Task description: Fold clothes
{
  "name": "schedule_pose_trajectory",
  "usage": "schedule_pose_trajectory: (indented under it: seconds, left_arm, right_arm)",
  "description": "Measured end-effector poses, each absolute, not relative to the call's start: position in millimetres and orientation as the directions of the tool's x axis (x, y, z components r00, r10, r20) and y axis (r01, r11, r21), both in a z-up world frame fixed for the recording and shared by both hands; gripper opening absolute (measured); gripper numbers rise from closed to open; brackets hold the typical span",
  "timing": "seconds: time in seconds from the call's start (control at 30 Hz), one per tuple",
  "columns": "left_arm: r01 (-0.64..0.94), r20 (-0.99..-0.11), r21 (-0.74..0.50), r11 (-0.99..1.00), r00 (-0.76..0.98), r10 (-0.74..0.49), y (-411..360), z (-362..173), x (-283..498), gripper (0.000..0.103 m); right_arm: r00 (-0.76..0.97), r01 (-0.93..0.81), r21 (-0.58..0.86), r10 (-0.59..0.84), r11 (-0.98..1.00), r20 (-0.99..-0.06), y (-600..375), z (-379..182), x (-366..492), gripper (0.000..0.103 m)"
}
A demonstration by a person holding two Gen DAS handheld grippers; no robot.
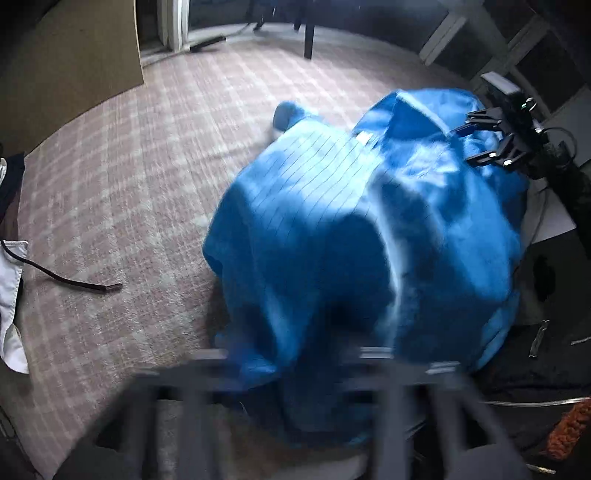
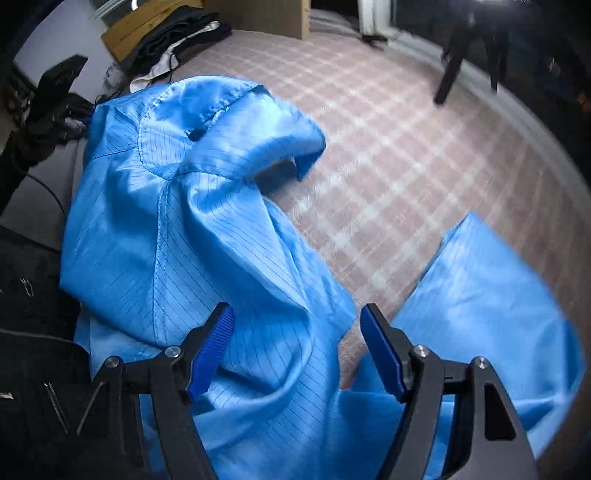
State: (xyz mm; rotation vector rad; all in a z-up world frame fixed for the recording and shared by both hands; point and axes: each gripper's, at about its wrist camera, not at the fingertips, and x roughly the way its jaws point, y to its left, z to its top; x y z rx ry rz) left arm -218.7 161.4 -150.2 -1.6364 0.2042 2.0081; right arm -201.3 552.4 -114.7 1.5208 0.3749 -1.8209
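Observation:
A bright blue pinstriped garment [image 1: 332,229] lies bunched in a mound on the checked carpet [image 1: 129,177]. In the right wrist view the blue garment [image 2: 192,240] shows a stitched shoulder seam, a curled sleeve [image 2: 291,140] and a flat part at lower right. My right gripper [image 2: 297,314] is open, blue pads wide apart, with folds of fabric between them. Seen from the left wrist, the right gripper [image 1: 484,138] sits at the garment's far right edge. My left gripper [image 1: 295,354] is blurred by motion; its fingers look spread, blue cloth between them. The left gripper [image 2: 55,107] shows dark at the garment's upper left.
A pile of dark and white clothes [image 2: 177,33] lies by a wooden board. White cloth [image 1: 11,288] and a dark strap [image 1: 66,280] lie at the carpet's left edge. Chair legs [image 2: 450,70] stand at the back. Black fabric [image 1: 535,369] lies at lower right.

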Motion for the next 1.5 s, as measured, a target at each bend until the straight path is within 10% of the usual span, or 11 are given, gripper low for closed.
schedule_pose_trajectory:
  seconds: [0.03,0.1,0.13,0.2,0.5,1.03,1.23,1.37,1.5]
  left_arm:
    - [-0.495,-0.946,-0.200,-0.845,-0.126,0.298,163,-155,-220,0.071]
    - [-0.493,-0.949,-0.191,-0.849,-0.127,0.288,166,-163,-223,0.059]
    - [-0.487,-0.948,-0.201,-0.850,-0.124,0.295,166,-165,-224,0.029]
    - [-0.478,-0.946,-0.210,-0.853,-0.120,0.300,167,-166,-223,0.000]
    - [-0.474,-0.871,-0.211,-0.855,-0.306,0.385,138,-74,-188,0.000]
    - [-0.450,-0.431,0.206,-0.869,-0.839,0.332,50,296,-109,0.000]
    - [-0.445,-0.448,0.236,-0.864,-0.839,0.309,5,290,-63,0.000]
    - [-0.390,-0.613,0.223,-0.893,-0.769,0.183,-44,187,-35,0.000]
    - [-0.233,-0.750,0.116,-0.966,-0.658,0.069,-106,101,-49,0.000]
  right_arm:
    - [-0.045,0.683,0.224,-0.346,-0.695,-0.937,552,-117,-197,0.063]
    - [-0.075,0.690,0.197,-0.340,-0.696,-0.937,548,-120,-186,0.021]
    - [-0.102,0.694,0.167,-0.325,-0.700,-0.940,546,-120,-180,0.018]
    - [-0.150,0.693,0.114,-0.297,-0.712,-0.943,541,-117,-167,0.006]
    - [-0.478,0.519,-0.074,-0.217,-0.852,-0.851,542,-20,-111,0.001]
    - [-0.969,-0.089,-0.297,0.152,-0.951,-0.196,527,354,11,0.001]
    - [-0.908,0.091,-0.257,0.025,-0.962,-0.418,507,314,25,0.008]
    - [-0.810,0.312,-0.242,-0.125,-0.919,-0.573,466,204,10,0.059]
    - [-0.691,0.543,-0.247,-0.260,-0.803,-0.674,401,95,-6,0.061]
